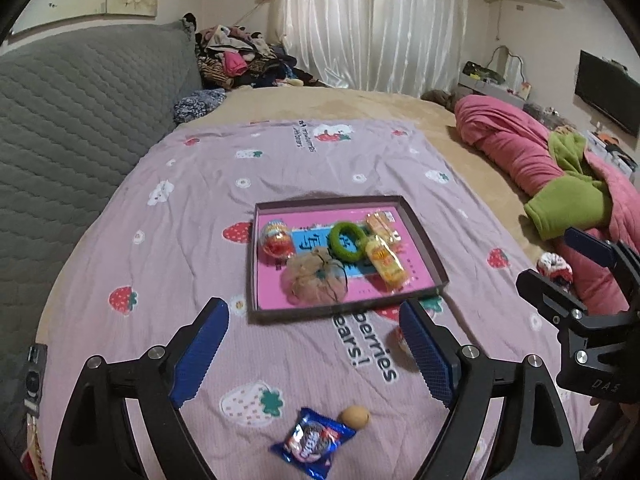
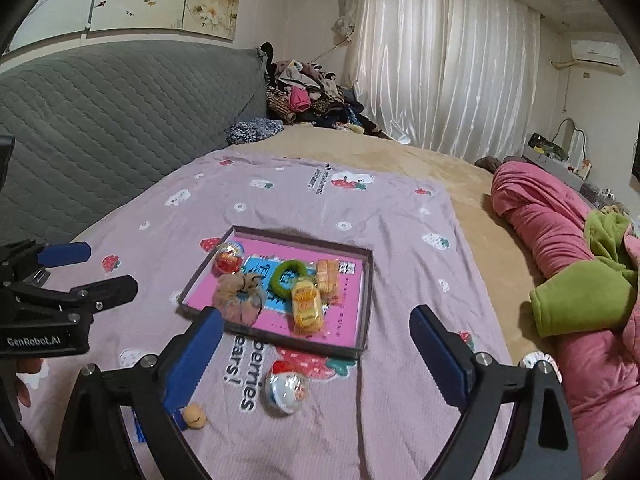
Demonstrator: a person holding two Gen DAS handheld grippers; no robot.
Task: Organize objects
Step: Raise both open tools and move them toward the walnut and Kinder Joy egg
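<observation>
A shallow dark tray (image 1: 252, 260) (image 2: 369, 300) with a pink bottom lies on the strawberry-print blanket. In it are a toy egg (image 1: 274, 238), a green ring (image 1: 347, 239), a yellow packet (image 1: 386, 260), an orange packet (image 1: 382, 222) and a mesh pouch (image 1: 316, 276). Loose on the blanket nearer me lie a blue snack packet (image 1: 312, 442), a small tan ball (image 1: 354, 416) (image 2: 195, 416) and a clear capsule egg (image 2: 288, 386). My left gripper (image 1: 316, 352) (image 2: 100, 272) and right gripper (image 2: 318, 360) (image 1: 560, 268) both hover open above the blanket, holding nothing.
A grey quilted headboard (image 1: 80, 120) runs along the left. A rolled pink quilt with green lining (image 1: 540, 168) lies at the right, with a small white-and-red knitted thing (image 1: 554, 266) beside it. A pile of clothes (image 1: 240, 56) sits at the back.
</observation>
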